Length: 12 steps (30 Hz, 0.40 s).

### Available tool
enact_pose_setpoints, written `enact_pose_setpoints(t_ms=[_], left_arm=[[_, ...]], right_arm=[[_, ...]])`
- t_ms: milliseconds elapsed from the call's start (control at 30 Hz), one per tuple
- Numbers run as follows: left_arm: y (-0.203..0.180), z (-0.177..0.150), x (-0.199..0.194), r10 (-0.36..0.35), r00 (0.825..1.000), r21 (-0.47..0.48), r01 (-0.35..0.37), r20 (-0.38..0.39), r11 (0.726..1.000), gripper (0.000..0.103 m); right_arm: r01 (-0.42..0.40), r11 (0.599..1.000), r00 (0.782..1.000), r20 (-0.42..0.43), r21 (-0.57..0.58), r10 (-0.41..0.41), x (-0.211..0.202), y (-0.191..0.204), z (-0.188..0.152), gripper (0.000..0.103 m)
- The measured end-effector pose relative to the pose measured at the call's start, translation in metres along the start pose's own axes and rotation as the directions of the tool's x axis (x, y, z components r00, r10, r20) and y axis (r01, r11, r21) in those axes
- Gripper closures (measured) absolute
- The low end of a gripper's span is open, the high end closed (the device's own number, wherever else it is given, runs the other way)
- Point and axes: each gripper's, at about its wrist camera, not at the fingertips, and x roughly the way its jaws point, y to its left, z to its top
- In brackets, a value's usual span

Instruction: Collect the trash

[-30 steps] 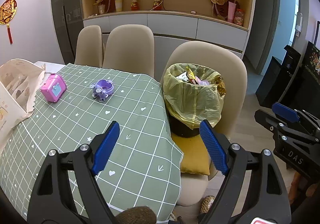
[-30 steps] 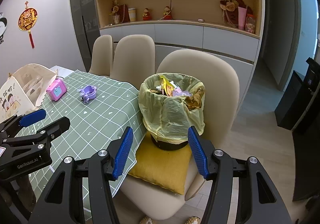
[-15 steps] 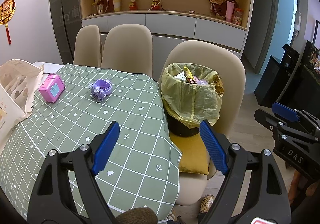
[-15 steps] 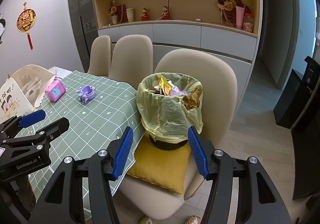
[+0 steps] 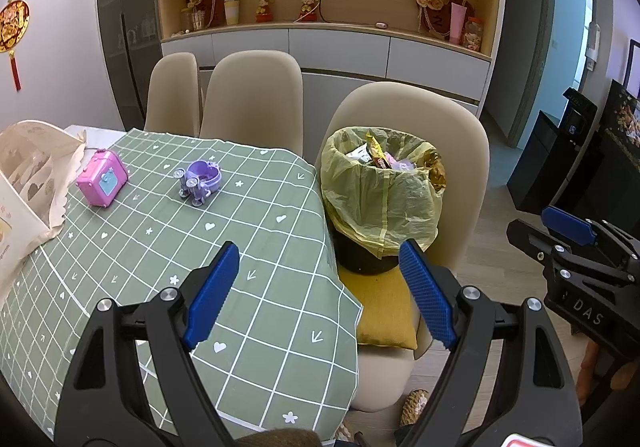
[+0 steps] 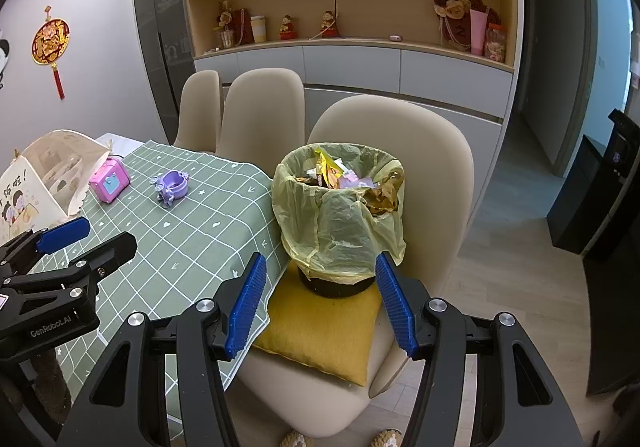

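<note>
A black bin with a yellow liner (image 5: 380, 199) (image 6: 340, 219), full of wrappers, stands on a yellow cushion (image 6: 320, 331) on a beige chair (image 5: 452, 127). My left gripper (image 5: 320, 295) is open and empty, held above the table edge near the bin. My right gripper (image 6: 320, 299) is open and empty, in front of the bin and short of it. Each gripper shows in the other's view: the right one at the right edge (image 5: 576, 247), the left one at the left edge (image 6: 68, 247).
The table has a green checked cloth (image 5: 160, 247). On it are a pink toy case (image 5: 102, 177), a purple toy (image 5: 200, 179) and a cream paper bag (image 5: 24, 175). Two more beige chairs (image 5: 252, 95) stand behind. A shelf cabinet lines the back wall.
Both views have shifted only slightly; the bin sits a little left of and lower than a second ago. Both grippers stay open.
</note>
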Motion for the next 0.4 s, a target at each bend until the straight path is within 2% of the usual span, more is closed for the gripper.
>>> enact_pose_setpoints(t_ms=[167,400], left_arm=[[0.001,0.000,0.003,-0.010,1.000,-0.003,0.010,-0.016,1.000,0.025],[0.013,-0.003,0.022,-0.017,0.996,-0.056,0.012,-0.087,0.998,0.025]], right_arm=[[0.007,1.000,1.000,-0.005,0.006,-0.007,0.000,0.000,-0.004,0.049],[0.013,1.000,1.000,-0.023,0.011,-0.013,0.005,0.004,-0.005,0.049]])
